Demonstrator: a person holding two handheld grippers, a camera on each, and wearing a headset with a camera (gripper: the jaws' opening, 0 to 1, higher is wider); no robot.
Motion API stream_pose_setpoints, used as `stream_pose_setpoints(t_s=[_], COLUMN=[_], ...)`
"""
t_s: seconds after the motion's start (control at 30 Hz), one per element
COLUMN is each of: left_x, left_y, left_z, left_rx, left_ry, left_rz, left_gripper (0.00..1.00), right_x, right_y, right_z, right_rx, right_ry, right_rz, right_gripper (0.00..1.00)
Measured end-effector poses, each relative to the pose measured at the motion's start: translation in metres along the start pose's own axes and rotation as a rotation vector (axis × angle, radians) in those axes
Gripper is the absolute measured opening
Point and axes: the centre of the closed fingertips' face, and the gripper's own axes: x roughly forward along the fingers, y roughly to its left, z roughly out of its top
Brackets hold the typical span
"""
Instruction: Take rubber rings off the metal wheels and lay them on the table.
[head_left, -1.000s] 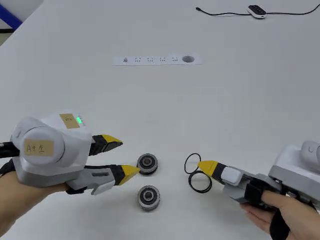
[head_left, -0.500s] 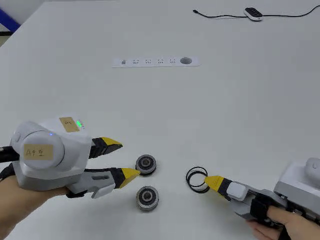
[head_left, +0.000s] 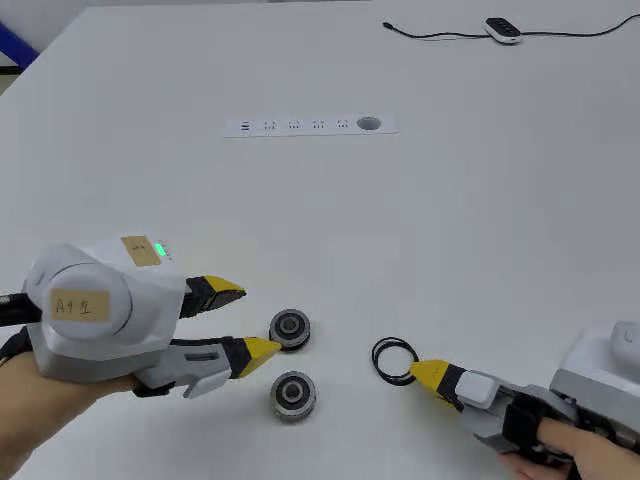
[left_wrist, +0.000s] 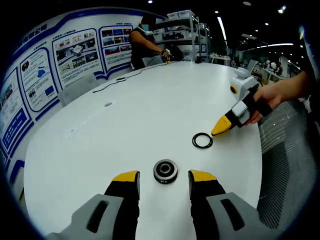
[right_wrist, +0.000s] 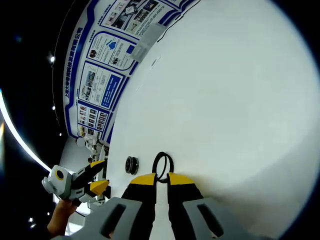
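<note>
The table (head_left: 480, 220) is white and carries all parts.

The left gripper (head_left: 243, 318) is held low at the near left, jaws spread wide. In the left gripper view, one wheel (left_wrist: 165, 170) lies flat just ahead of the gap between the yellow tips, touching neither.

The right gripper (head_left: 427, 372) is held low at the near right and points left. In the right gripper view, its jaws are drawn almost together with a thin gap. The near edge of the rings (right_wrist: 162, 165) meets the tips; whether they are gripped cannot be determined.

A power strip (head_left: 310, 125) lies at mid-table, well apart from the work.

Two wheels (head_left: 289, 328) (head_left: 294, 394) lie flat, near each other, by the left gripper.

The rings (head_left: 395, 360) are black and lie flat on the table, right of the wheels and apart from them.
</note>
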Motion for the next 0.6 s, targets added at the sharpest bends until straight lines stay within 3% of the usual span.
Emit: stream_pose_setpoints(t_s=[0.3,0.47,0.6], left_x=[0.003,0.008,0.011], left_y=[-0.004,-0.006,-0.005], left_z=[0.001,0.002,0.001], left_rx=[0.008,0.009,0.013], left_ry=[0.007,0.010,0.020], left_rz=[-0.011,-0.019,-0.025], left_gripper=[0.41,0.41,0.40], right_x=[-0.008,-0.007,-0.004], right_y=[0.005,0.020,0.032], right_z=[0.010,0.020,0.022], right_rx=[-0.029,-0.090,-0.103], right_ry=[-0.046,-0.079,-0.072], right_rz=[0.023,0.087,0.132], right_gripper=[0.11,0.14,0.17])
